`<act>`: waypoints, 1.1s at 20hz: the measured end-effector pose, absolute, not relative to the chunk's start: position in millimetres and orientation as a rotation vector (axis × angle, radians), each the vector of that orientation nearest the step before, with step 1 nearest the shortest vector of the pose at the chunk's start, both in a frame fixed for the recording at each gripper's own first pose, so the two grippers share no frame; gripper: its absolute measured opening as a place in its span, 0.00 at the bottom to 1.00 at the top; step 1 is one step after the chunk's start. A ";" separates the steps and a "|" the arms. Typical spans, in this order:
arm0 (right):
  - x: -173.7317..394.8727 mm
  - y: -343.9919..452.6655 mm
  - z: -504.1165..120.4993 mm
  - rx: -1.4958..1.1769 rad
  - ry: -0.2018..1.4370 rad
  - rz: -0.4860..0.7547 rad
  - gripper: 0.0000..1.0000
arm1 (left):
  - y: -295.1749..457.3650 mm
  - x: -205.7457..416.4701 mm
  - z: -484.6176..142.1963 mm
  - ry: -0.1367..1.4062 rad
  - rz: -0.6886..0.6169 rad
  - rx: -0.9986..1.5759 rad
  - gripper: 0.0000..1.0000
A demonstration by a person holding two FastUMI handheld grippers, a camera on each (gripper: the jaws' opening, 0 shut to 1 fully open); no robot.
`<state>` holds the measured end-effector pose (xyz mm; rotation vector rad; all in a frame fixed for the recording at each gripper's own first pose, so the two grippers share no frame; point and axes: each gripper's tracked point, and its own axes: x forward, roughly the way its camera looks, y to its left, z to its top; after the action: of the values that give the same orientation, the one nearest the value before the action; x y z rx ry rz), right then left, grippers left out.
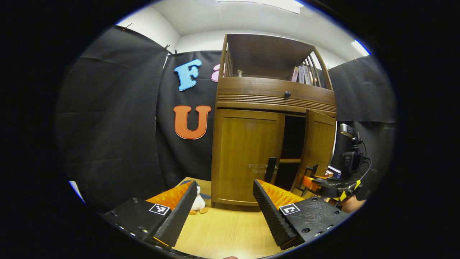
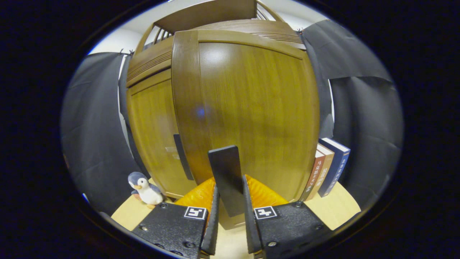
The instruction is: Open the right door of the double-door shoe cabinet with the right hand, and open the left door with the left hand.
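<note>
The cabinet (image 1: 275, 118) is standing on the table (image 1: 230, 226) ahead of the left gripper (image 1: 224, 205), whose fingers are gaping wide with nothing between them; the left door (image 1: 248, 154) is sitting flush and unopened, straight ahead and a little to the right of that gripper, with its dark handle (image 1: 270, 169) running upright along the door's inner edge; so the coming reach is looking like a forward push with a slight drift right, fingers lined across that upright bar. The right door (image 2: 248, 108) is standing ajar, swung out on its hinge; the right gripper (image 2: 230, 201) is clamping the right handle (image 2: 227, 178) between both fingers, the bar rising upright out of the jaws; the left gripper is clearly the nearer one to the unopened door. In the left gripper view the right gripper (image 1: 316, 180) is showing beside the open door, its fingertips hard to make out; the dark interior is giving away little beyond one shelf edge; a penguin toy (image 2: 145, 189) is partly hidden behind the left finger there; books (image 2: 329, 169) are leaning by the cabinet's far side.
</note>
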<state>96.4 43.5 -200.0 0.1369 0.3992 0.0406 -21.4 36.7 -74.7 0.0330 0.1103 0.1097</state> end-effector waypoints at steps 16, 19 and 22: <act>22.1 -29.0 -189.8 0.183 0.395 0.003 0.33 | -29.3 13.2 -103.3 0.171 -0.010 0.050 0.95; 10.7 -51.6 -188.8 0.179 0.391 -0.040 0.31 | -38.3 20.3 -104.7 0.172 -0.024 0.048 0.95; 2.8 -83.5 -191.8 0.169 0.395 -0.113 0.25 | -49.3 26.2 -110.3 0.185 -0.042 0.045 0.95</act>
<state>2.8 -83.5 -191.8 0.1695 0.3951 -0.1126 26.2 -49.3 -110.3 0.0453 0.1854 -0.0423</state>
